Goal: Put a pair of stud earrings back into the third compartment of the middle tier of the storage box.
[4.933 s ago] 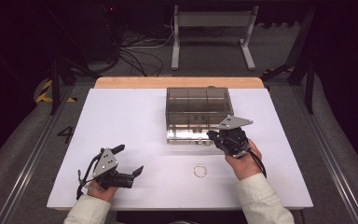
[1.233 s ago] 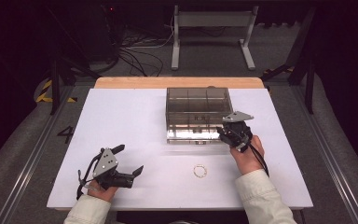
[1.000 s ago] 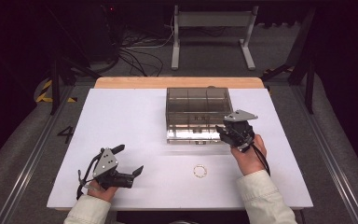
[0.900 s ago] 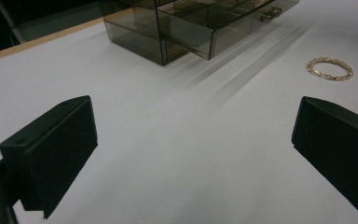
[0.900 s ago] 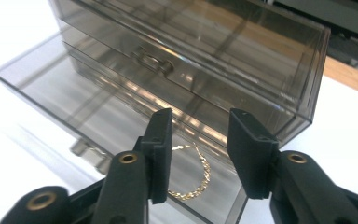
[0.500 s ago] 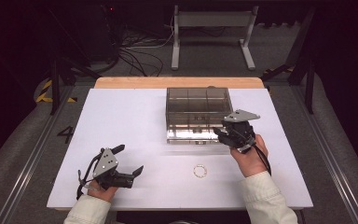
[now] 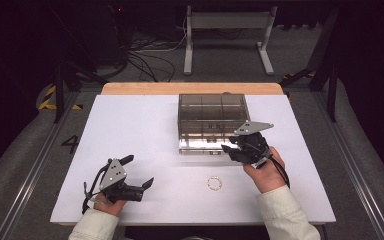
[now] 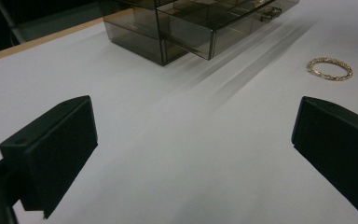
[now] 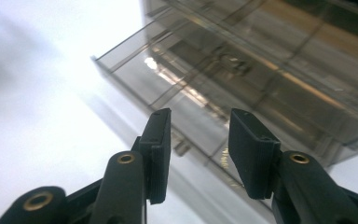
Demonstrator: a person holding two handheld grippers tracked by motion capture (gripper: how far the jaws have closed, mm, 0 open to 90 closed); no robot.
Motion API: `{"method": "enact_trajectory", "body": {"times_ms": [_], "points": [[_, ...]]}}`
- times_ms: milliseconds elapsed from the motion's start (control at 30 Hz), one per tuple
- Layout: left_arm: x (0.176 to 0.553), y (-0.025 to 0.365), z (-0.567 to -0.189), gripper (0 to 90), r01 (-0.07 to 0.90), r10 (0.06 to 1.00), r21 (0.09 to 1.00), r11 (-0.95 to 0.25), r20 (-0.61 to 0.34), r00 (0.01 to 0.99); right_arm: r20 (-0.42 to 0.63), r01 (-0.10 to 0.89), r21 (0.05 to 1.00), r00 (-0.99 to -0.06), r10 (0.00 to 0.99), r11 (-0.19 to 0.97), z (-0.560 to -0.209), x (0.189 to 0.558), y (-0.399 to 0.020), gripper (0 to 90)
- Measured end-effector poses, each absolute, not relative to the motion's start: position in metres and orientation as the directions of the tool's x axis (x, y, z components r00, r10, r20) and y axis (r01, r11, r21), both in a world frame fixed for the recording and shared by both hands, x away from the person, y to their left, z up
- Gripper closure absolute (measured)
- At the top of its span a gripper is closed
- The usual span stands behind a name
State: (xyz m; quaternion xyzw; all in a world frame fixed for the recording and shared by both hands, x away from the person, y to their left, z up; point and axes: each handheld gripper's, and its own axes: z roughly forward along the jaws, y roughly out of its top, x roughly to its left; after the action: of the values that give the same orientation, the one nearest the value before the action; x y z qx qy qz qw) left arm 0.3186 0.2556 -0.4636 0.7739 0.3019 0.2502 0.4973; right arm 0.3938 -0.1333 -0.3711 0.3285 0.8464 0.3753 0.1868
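White table (image 7: 130,115). Smoky clear box (image 7: 211,112) sits at centre toward 12 o'clock; bottom drawer (image 7: 200,145) pulled partway out toward 6 o'clock. Right gripper (image 7: 228,148) at drawer front, box's 4 o'clock corner; jaws a little apart, nothing visibly between them, drawer handle (image 9: 182,147) just ahead of tips. Gold bracelet (image 7: 214,183) lies flat on table at 6 o'clock of box, near right hand (image 7: 263,172). Left gripper (image 7: 139,172) rests at 7 o'clock, well apart from box, jaws spread wide, empty.
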Motion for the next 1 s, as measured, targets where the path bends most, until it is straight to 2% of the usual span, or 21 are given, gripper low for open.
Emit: {"method": "enact_trajectory", "body": {"times_ms": [333,1000], "points": [[0.319,0.256,-0.464,0.8,0.218,0.716,0.921,-0.322,0.086,0.693,-0.043,0.425,0.689,-0.785,0.619,0.587,-0.384,0.388,-0.117,61.6],[0.319,0.256,-0.464,0.8,0.218,0.715,0.921,-0.322,0.086,0.694,-0.018,0.467,0.524,-0.830,0.558,0.712,-0.419,0.392,-0.104,66.1]]}}
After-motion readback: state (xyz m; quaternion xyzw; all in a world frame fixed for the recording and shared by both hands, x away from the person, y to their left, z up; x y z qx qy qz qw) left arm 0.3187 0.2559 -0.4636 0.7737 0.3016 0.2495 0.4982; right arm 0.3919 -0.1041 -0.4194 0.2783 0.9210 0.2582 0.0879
